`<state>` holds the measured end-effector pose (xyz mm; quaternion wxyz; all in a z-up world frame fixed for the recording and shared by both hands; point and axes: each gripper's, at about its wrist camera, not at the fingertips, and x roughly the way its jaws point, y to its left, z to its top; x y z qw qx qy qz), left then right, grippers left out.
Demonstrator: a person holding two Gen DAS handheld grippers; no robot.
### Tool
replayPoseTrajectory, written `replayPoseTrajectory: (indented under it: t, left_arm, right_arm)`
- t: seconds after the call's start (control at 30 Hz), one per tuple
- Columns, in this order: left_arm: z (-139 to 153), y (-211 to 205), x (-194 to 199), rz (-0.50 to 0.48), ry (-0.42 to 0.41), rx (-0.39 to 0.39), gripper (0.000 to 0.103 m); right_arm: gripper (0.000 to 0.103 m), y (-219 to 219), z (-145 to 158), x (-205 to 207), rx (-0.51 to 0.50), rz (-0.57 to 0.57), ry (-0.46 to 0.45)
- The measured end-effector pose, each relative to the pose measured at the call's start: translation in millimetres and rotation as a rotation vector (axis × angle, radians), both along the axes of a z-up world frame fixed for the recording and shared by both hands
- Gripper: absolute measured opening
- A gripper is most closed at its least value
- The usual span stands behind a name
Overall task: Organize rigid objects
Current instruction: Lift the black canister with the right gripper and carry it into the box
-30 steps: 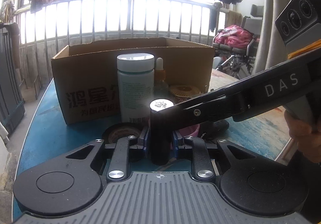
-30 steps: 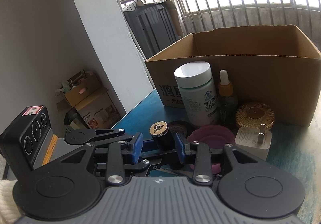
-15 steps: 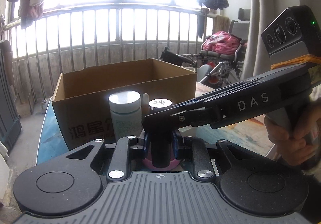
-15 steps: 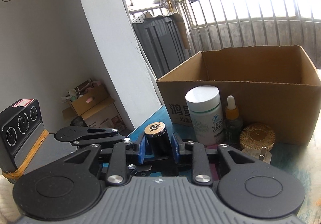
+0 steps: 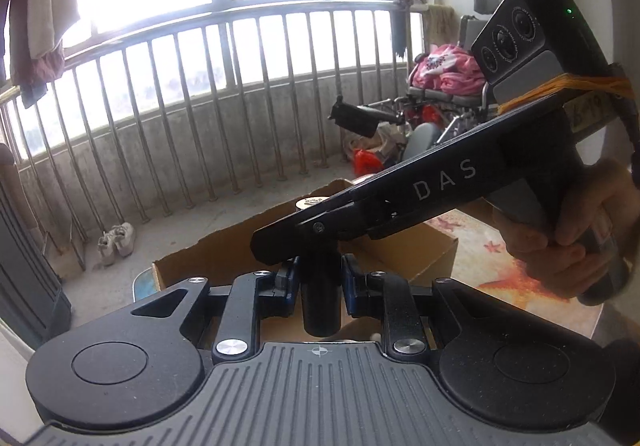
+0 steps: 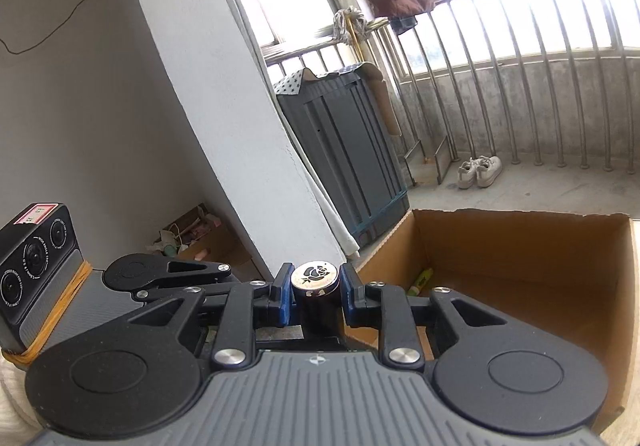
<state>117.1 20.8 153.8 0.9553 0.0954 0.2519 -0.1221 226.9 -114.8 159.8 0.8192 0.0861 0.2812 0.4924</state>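
Observation:
A black cylindrical tube [image 5: 321,298] with a round gold rose-marked cap [image 6: 315,275] is held upright by both grippers at once. My left gripper [image 5: 319,278] is shut on its lower body. My right gripper [image 6: 315,296] is shut on it just under the cap, and its finger [image 5: 340,224] crosses the left wrist view. The tube hangs above the open cardboard box [image 6: 520,246], near its left wall [image 5: 224,258]. A small green and yellow object [image 6: 420,280] lies inside the box.
A metal balcony railing [image 5: 200,106] runs behind. A dark grey cabinet [image 6: 344,158] stands by a white wall. White shoes [image 6: 479,171] lie on the floor. A wheelchair with pink cloth [image 5: 448,74] stands at the right.
Both grippers have lifted the black tube up from the table and carried it over the box opening. The bottles that stood before the box have dropped out of view.

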Motion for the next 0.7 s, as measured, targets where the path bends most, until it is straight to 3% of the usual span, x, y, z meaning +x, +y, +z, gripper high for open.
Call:
replayPoseTrajectory:
  t: [0.13,0.27,0.4,0.53,0.7]
  left_arm:
    - [-11.8,32.2,69.3,0.024,0.153,-0.012,0.021]
    - [-47.2,57.3,129.5,0.055,0.336,0.014,0.021]
    - [-88.6,68.3,173.9,0.098,0.481,0.095,0.021]
    - [-118.0,64.2,198.9,0.108,0.574,0.232,0.021]
    - [-132.7,73.4,222.3,0.197,0.658,0.261,0.021]
  right_arm:
    - [0.026,22.2,-9.6,66.7,0.013,-0.002,0.125]
    - [0.026,41.3,-50.4,131.3,-0.008,-0.023,0.310]
    - [0.025,73.6,-99.0,188.1,-0.103,-0.039,0.465]
    - [0.025,104.6,-140.2,214.5,-0.200,-0.061,0.582]
    - [0.026,123.6,-162.6,223.9,-0.260,-0.065,0.611]
